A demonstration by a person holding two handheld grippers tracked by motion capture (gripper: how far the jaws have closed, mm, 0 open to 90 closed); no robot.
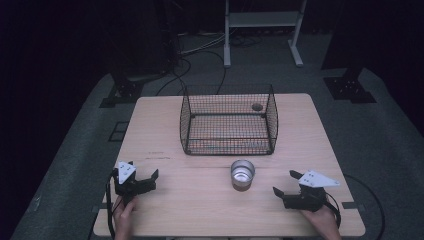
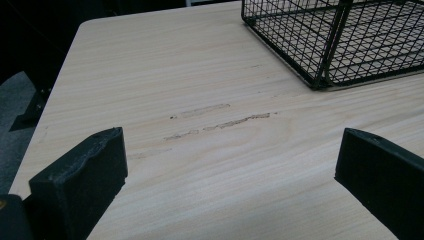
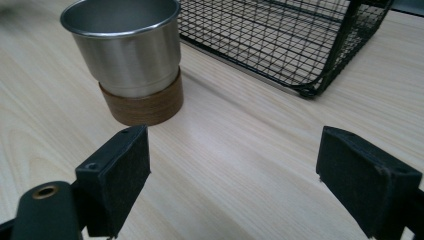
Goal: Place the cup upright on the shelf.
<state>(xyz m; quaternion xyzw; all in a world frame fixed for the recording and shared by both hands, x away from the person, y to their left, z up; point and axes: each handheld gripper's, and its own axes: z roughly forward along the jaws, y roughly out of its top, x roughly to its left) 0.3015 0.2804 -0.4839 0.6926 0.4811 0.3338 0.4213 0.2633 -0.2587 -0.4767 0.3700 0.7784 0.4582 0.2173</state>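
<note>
Steel, upright on a brown wooden base, the cup point(image 1: 243, 175) stands just in front of the black wire basket point(image 1: 228, 120), apart from it, near the middle of the pale wood tabletop point(image 1: 200, 200). Bare wood lies open on both sides. The left gripper point(image 1: 144, 178) and right gripper point(image 1: 284, 183) rest near the front edge, jaws spread wide, grasping nothing.

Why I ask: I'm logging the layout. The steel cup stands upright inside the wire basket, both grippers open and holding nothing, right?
Not quite: the steel cup stands upright on the table, in front of the wire basket, as the high view shows. Both grippers, left and right, are open and hold nothing.
</note>
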